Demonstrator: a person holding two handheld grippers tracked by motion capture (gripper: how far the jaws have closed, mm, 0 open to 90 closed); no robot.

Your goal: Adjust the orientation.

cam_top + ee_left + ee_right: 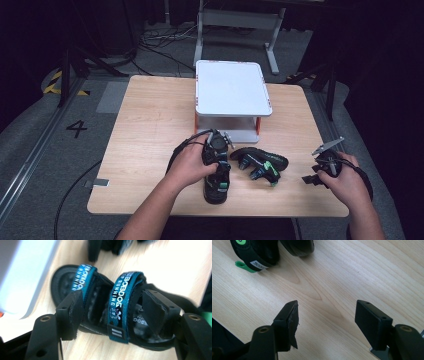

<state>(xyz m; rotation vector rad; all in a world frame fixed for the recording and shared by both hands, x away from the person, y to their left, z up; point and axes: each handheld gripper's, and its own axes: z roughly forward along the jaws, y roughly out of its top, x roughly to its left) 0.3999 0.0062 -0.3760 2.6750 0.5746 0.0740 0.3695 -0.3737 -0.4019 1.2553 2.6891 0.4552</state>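
Two black sandals lie on the wooden table [150, 125]. The near sandal [216, 187] has teal straps with white lettering [122, 292] and points away from the table's front edge. My left gripper [219, 170] reaches down onto it. Its jaws are open, one on each side of the rear strap, as the left gripper view [112, 302] shows. The other sandal [260, 162] lies on its side to the right, with green trim [243, 266]. My right gripper [311, 179] hovers open over bare wood [327, 312], right of that sandal.
A white two-level stand [232, 87] with orange posts sits at the middle back of the table, just behind the sandals, and its edge [22, 277] is close to the left gripper. Cables and metal frames lie on the floor beyond.
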